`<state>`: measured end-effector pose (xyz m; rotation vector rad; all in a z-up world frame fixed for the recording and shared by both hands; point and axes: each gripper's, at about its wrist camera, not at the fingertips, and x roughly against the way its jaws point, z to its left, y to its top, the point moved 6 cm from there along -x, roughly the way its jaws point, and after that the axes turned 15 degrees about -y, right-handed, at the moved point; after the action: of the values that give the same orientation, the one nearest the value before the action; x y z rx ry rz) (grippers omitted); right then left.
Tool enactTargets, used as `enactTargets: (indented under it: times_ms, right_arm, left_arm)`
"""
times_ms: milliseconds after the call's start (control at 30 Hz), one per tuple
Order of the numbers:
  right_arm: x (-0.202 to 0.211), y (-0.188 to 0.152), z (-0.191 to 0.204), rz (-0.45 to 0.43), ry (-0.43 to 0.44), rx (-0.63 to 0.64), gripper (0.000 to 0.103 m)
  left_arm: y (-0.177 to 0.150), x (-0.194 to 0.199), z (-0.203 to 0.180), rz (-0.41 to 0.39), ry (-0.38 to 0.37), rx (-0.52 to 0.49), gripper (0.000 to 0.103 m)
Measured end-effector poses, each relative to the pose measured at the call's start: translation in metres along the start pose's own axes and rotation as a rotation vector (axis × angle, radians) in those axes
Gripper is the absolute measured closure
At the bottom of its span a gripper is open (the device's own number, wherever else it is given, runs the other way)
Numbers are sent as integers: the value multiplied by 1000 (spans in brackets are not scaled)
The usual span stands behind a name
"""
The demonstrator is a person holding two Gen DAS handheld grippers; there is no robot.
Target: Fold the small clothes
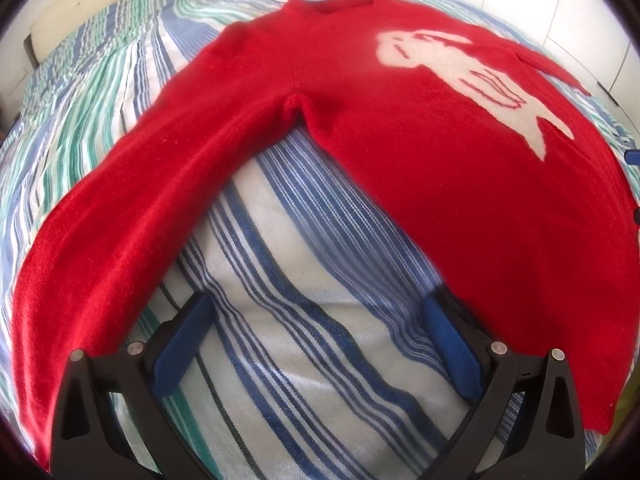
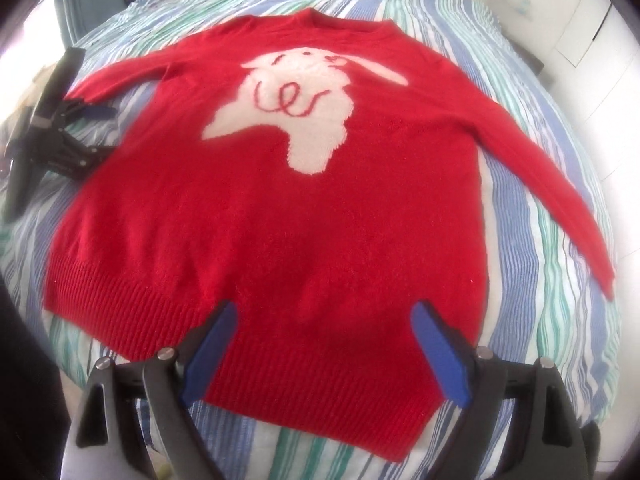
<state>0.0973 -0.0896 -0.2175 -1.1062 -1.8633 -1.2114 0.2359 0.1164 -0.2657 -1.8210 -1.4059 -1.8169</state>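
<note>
A red sweater (image 2: pixel 260 208) with a white animal figure (image 2: pixel 296 108) knitted on its chest lies flat and face up on a striped bedspread (image 2: pixel 520 128), both sleeves stretched out to the sides and the ribbed hem nearest the right wrist camera. The right gripper (image 2: pixel 324 312) hangs over that hem with its blue fingers (image 2: pixel 212 348) spread wide, nothing pinched between them. The left gripper (image 1: pixel 318 312) is at the sweater's side, between one sleeve (image 1: pixel 132 216) and the body, fingers likewise spread wide over bare bedspread, holding nothing. A pale wall (image 2: pixel 580 20) lies beyond the bed.
</note>
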Motion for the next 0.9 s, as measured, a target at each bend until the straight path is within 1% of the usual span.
enactTargets:
  times_ms: [67, 333, 567, 800, 900]
  right_arm:
    - [4, 0, 0, -9, 10, -15, 15]
    - [0, -5, 12, 17, 37, -2, 15]
    - [3, -5, 18, 14, 39, 14, 15]
    - [-4, -9, 21, 45, 43, 31, 15]
    - [2, -8, 20, 31, 38, 21, 15]
  left_arm:
    - [0, 0, 0, 0, 0, 0, 0]
    - [0, 0, 0, 0, 0, 0, 0]
    - [0, 0, 0, 0, 0, 0, 0]
    - [0, 0, 0, 1, -1, -1, 0]
    - [1, 0, 1, 5, -4, -1, 0]
